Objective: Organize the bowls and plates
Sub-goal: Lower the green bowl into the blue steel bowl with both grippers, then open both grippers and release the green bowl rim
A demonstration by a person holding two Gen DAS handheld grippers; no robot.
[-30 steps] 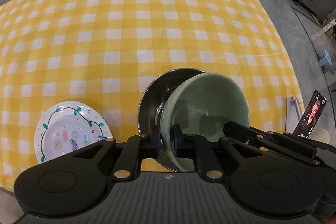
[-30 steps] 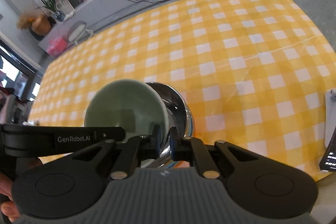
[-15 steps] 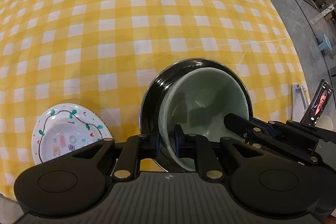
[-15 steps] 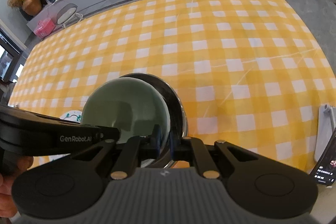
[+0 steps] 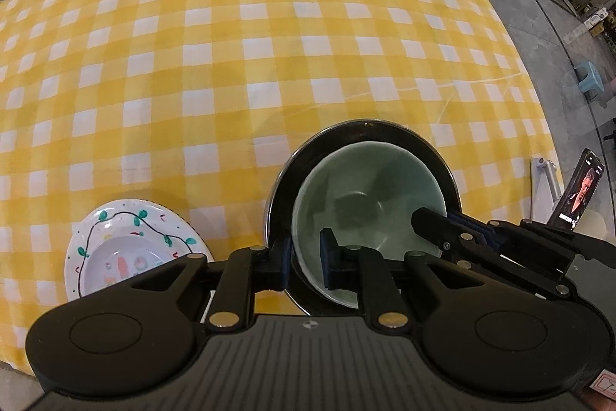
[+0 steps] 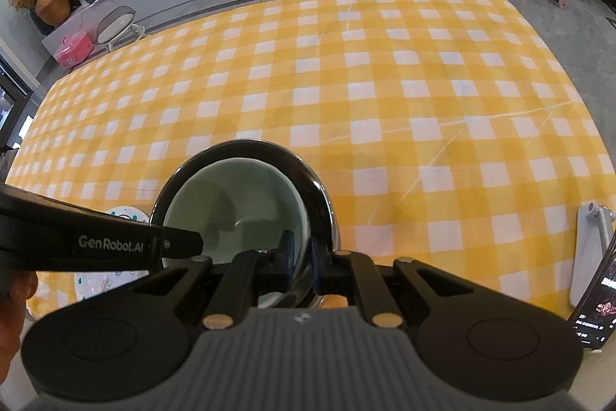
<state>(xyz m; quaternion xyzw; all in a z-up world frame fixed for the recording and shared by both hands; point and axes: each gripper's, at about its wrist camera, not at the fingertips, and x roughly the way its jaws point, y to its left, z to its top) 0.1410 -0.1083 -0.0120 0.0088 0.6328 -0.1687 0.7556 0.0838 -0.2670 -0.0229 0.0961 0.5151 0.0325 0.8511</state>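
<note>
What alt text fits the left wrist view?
Green bowl nested in a steel bowl on checked cloth, left claw straddling its near rim. Right claw grips the steel bowl's right side; a plate lies left.

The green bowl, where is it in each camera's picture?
Left wrist view: the green bowl sits lower centre-right, inside the steel bowl.
Right wrist view: the green bowl sits lower centre-left, inside the same steel bowl.
Shared landmark: the painted plate, left of both bowls.

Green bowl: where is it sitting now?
In both wrist views the green bowl sits nested inside the steel bowl, right of the painted plate.
</note>
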